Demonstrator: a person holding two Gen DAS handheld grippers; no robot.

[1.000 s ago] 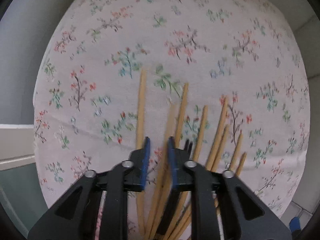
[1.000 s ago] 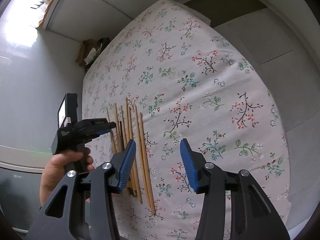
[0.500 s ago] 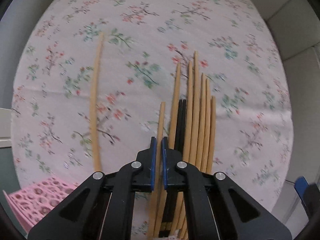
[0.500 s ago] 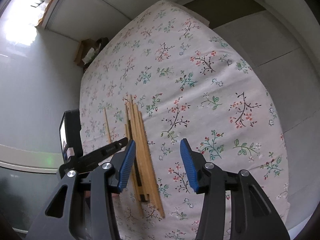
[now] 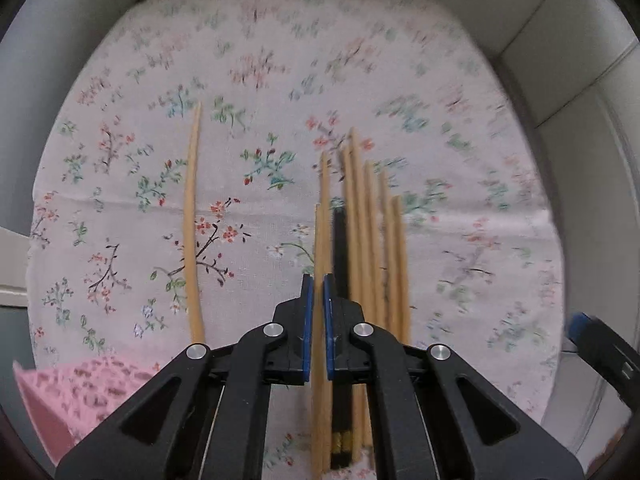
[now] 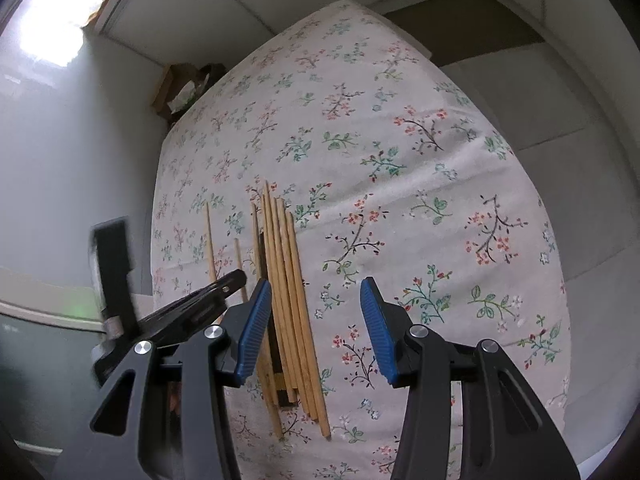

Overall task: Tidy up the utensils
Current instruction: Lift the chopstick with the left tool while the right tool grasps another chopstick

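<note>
Several wooden chopsticks (image 5: 362, 232) and a black one (image 5: 340, 248) lie bunched on the floral tablecloth (image 5: 256, 64). One wooden chopstick (image 5: 191, 220) lies alone to the left. My left gripper (image 5: 316, 300) is shut on one wooden chopstick (image 5: 320, 240) at the bunch's left side. In the right wrist view the bunch (image 6: 286, 280) lies just left of my right gripper (image 6: 316, 308), which is open and empty above the cloth. The left gripper (image 6: 216, 292) shows there at the left.
A pink perforated holder (image 5: 76, 396) sits at the near left table edge. A cardboard box (image 6: 180, 88) stands beyond the table's far end. Tiled floor (image 6: 560, 92) lies to the right.
My left gripper has closed on a chopstick and pulled back, so the bunch now looks gathered and parallel. The right gripper has stayed open and nearly still.
</note>
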